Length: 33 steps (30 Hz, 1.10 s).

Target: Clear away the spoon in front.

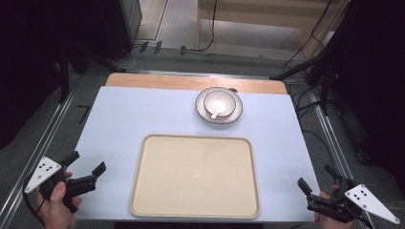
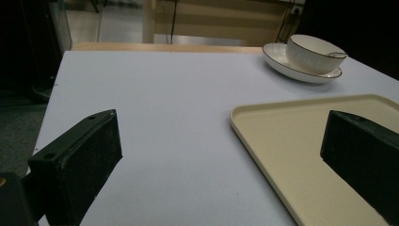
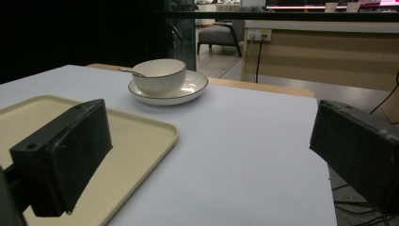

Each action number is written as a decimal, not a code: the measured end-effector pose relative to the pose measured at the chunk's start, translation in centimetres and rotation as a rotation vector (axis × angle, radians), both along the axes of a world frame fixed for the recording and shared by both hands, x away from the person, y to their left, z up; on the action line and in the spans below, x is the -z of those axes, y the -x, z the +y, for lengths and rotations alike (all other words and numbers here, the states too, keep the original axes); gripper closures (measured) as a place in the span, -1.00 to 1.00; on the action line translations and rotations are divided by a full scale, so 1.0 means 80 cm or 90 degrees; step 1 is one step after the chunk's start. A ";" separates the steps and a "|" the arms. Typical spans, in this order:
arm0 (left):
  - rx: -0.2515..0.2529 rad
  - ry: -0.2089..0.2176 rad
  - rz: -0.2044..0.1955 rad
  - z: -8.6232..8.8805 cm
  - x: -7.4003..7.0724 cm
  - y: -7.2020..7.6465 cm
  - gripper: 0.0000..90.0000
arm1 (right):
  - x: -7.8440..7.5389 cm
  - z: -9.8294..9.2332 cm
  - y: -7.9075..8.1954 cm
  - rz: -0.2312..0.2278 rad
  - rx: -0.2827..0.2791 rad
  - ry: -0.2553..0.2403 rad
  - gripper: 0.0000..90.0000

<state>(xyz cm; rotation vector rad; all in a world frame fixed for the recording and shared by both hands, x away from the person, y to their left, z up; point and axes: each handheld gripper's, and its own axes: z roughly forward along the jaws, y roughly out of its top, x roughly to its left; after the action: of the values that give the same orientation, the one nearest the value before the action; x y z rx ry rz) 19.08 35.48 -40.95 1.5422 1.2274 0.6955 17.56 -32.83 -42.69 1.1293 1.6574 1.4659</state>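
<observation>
A cream tray (image 1: 157,191) (image 2: 291,141) (image 3: 141,136) lies bare at the near middle of the table. Behind it, a white bowl (image 1: 219,102) (image 2: 313,52) (image 3: 157,75) sits on a dark-rimmed white plate (image 1: 236,114) (image 2: 277,59) (image 3: 195,84), a spoon (image 1: 216,113) resting in the bowl. My left gripper (image 1: 86,164) (image 2: 221,155) hovers open at the near left, left of the tray. At the near right corner my right gripper (image 1: 317,179) (image 3: 211,155) stands open, nothing between its jaws.
A pale blue sheet (image 1: 143,114) covers the table, with a wooden strip (image 1: 157,81) along the far edge. Cables and dark stands lie on the floor beyond and to the right. Bare sheet surrounds the tray.
</observation>
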 end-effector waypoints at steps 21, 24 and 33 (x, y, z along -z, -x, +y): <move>0.024 -0.058 -0.013 -0.082 -0.042 -0.028 -1.00 | 0.002 0.004 0.001 0.001 -0.003 -0.001 -1.00; 0.004 -0.059 -0.019 -0.089 -0.045 -0.035 -1.00 | 0.002 0.006 0.000 0.000 -0.006 0.000 -1.00; 0.050 -0.067 0.003 -0.132 -0.044 -0.074 -1.00 | 0.004 0.009 -0.002 0.004 -0.010 0.005 -1.00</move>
<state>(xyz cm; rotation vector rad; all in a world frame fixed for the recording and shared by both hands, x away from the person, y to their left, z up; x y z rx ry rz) 25.00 24.93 -37.43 1.6703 1.1432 0.7155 17.74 -32.12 -43.01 1.1198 1.6788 1.4661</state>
